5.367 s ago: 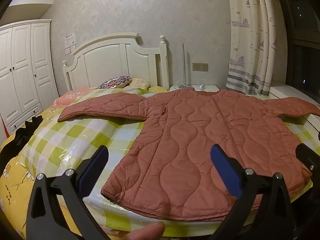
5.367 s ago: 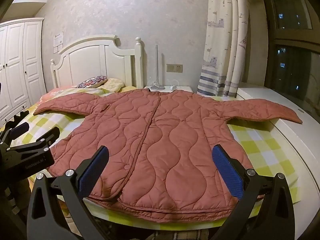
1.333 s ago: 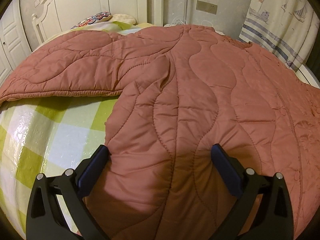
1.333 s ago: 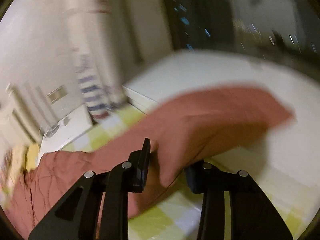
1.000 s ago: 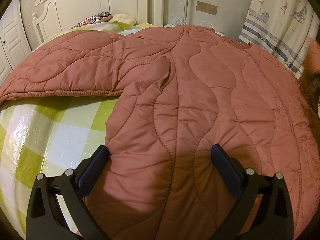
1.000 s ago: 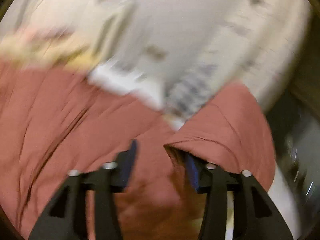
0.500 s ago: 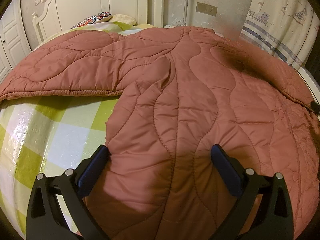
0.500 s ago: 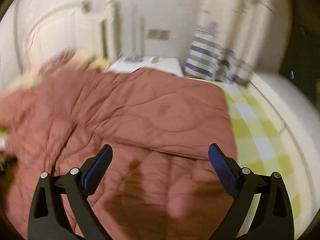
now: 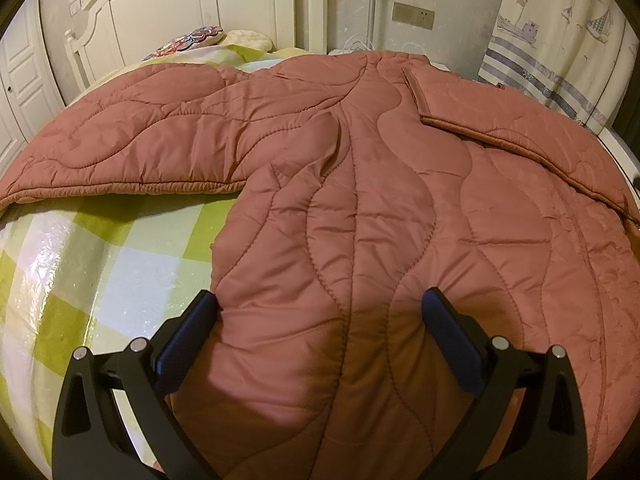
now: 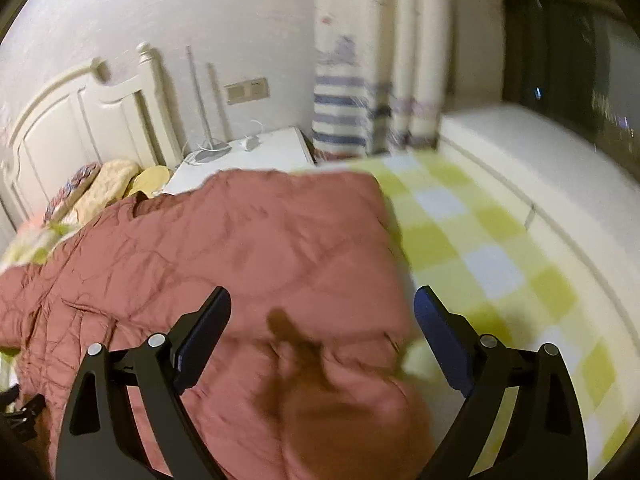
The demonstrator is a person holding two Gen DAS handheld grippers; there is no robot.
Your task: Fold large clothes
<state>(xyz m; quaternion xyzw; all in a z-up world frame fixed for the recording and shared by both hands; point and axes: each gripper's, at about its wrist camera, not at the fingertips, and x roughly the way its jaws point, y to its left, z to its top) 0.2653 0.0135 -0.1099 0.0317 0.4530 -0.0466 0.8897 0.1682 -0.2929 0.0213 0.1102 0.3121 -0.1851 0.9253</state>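
A large rust-red quilted jacket (image 9: pixel 360 208) lies spread on the bed (image 9: pixel 100 264). Its left sleeve (image 9: pixel 132 148) stretches out to the left. Its right sleeve (image 9: pixel 516 136) lies folded in across the chest. My left gripper (image 9: pixel 320 324) is open and empty, low over the jacket's left side near the hem. My right gripper (image 10: pixel 322 322) is open and empty above the jacket's right edge (image 10: pixel 280 264); that view is blurred.
The bed has a green, white and yellow checked cover (image 10: pixel 492 256). A white headboard (image 9: pixel 192 12) and pillows (image 9: pixel 188 40) stand at the far end. A white nightstand (image 10: pixel 248 152), a striped curtain (image 10: pixel 360 80) and a white ledge (image 10: pixel 532 152) lie to the right.
My right gripper carried the right sleeve over onto the jacket's chest, let it go and pulled back to the right, open. My left gripper stayed in place.
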